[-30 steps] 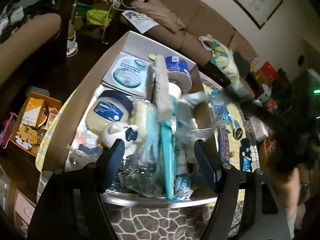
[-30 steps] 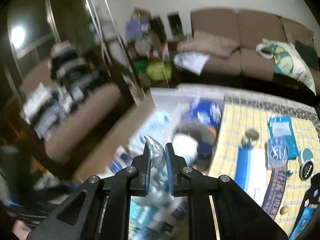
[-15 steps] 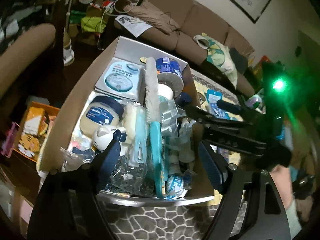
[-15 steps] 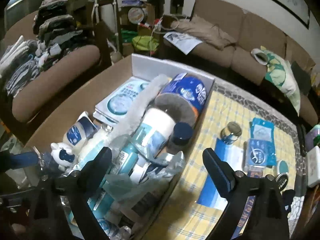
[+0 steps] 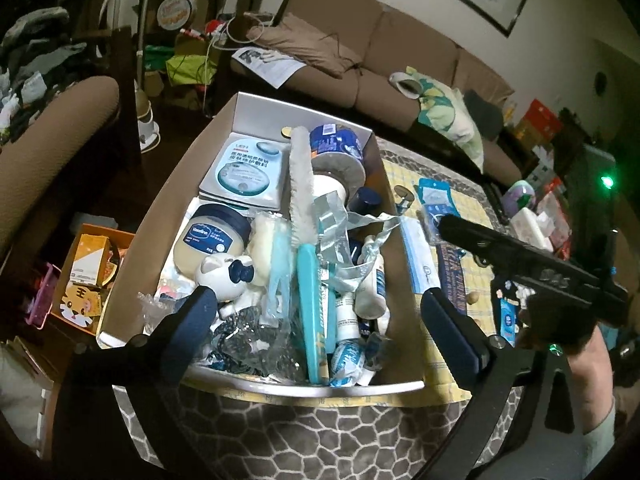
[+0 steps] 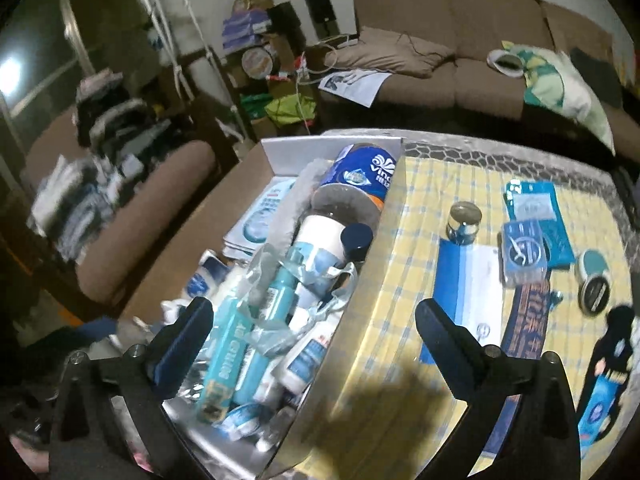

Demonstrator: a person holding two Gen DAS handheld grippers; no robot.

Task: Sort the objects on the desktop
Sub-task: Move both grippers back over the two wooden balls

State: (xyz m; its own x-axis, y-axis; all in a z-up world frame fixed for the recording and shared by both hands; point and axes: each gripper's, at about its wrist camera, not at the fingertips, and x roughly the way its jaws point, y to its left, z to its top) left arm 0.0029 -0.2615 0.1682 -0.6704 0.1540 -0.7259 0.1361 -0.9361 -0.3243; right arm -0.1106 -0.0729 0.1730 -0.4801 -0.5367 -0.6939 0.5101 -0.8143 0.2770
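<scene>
Both pairs of tongs hang over a cardboard box (image 5: 160, 216) crammed with toiletries, and both are still spreading their jaws with nothing pinched between them. The left tongs (image 5: 316, 312) are wide apart above the near end of the box. Straight ahead of them stands a teal tube (image 5: 314, 312) on its edge, with crumpled clear wrapping (image 5: 348, 236) just beyond it. Ahead and toward their left finger sit a Vaseline jar (image 5: 210, 240) and a small white figurine with a blue bow (image 5: 224, 276). At the far end lie a white sheet-mask packet (image 5: 244, 172) and a blue wipes canister (image 5: 336, 148).

The right tongs (image 6: 314, 324) straddle the box's right wall (image 6: 356, 312): their left finger is over the jumble inside, their right finger over the yellow checked cloth on the desk (image 6: 428, 200). Out beyond that right finger, well apart from it, are a small silver jar (image 6: 464, 220), a blue-and-white flat pack (image 6: 468, 284), a blue floss box (image 6: 522, 252) and a teal pouch (image 6: 540, 212).
</scene>
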